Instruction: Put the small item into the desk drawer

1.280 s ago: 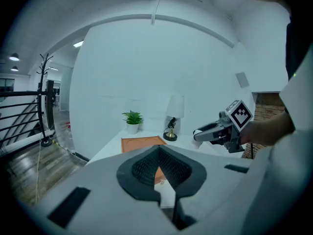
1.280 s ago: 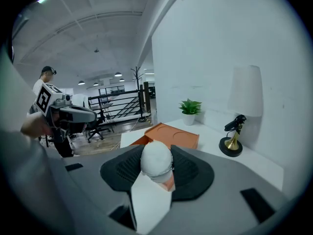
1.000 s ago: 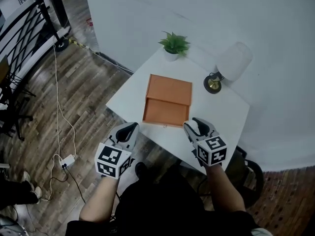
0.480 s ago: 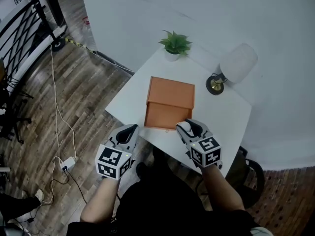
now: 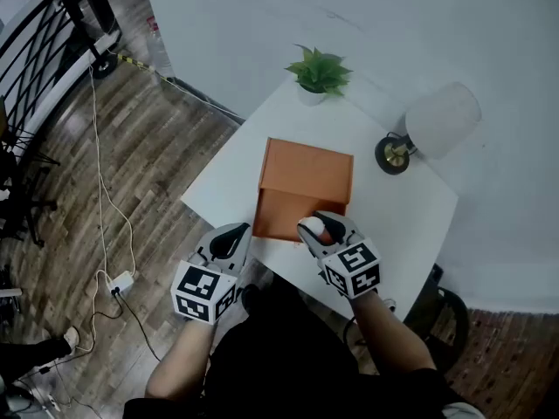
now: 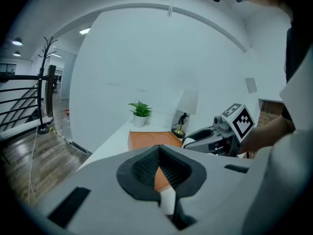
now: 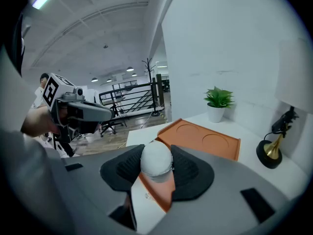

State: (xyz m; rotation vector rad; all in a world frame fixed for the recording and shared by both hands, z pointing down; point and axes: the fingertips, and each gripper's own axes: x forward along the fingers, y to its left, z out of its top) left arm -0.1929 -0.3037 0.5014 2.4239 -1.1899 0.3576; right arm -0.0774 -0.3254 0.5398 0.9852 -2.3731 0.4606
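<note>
An orange drawer box [image 5: 307, 171] stands on the white table [image 5: 397, 212], its front face toward me. In the right gripper view a small clear knob [image 7: 147, 196] shows on that front. My right gripper [image 5: 313, 229] hangs just above the box's front edge, shut on a small white round item [image 7: 156, 159]; the item [image 5: 309, 226] also shows between the jaws in the head view. My left gripper [image 5: 229, 239] is shut with nothing in it, off the table's near-left edge and left of the box [image 6: 149, 140].
A potted plant [image 5: 320, 72] sits at the table's far corner and a white-shaded lamp [image 5: 430, 122] at the right. White wall runs behind. Cables and a power strip [image 5: 120, 282] lie on the wood floor to the left. A dark chair [image 5: 445, 314] stands at the lower right.
My right gripper has carried the white item left and forward, from the table's near-right edge to above the box's front. The left gripper has barely moved.
</note>
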